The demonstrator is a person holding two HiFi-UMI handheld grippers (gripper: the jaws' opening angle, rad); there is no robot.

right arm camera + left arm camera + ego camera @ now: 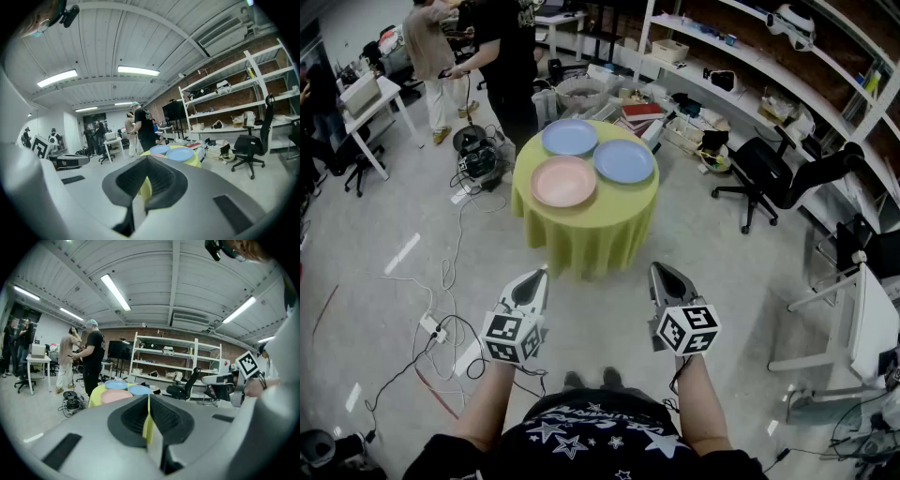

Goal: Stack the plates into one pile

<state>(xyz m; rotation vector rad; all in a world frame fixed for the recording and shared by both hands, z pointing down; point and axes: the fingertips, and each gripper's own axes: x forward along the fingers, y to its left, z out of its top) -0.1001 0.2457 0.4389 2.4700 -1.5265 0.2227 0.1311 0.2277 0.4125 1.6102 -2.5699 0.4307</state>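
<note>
Yellow-green cloth covers one round table point(586, 234), and three plates lie flat and face up on it, none stacked: one pink plate point(563, 181) nearest the front edge, with a back blue plate point(570, 138) and a right blue plate point(624, 160) behind it, the latter close to the rim. Being round, they show no long axis; their rims sit just beside one another. Two tools hover well short of the table, side by side, pointing toward it: left tool point(539, 275) and right tool point(659, 270) both have their jaws closed on nothing. Bare floor point(600, 292) lies between tools and table; cables point(441, 281) trail at the left, and an office chair point(769, 173) stands at the right.
</note>
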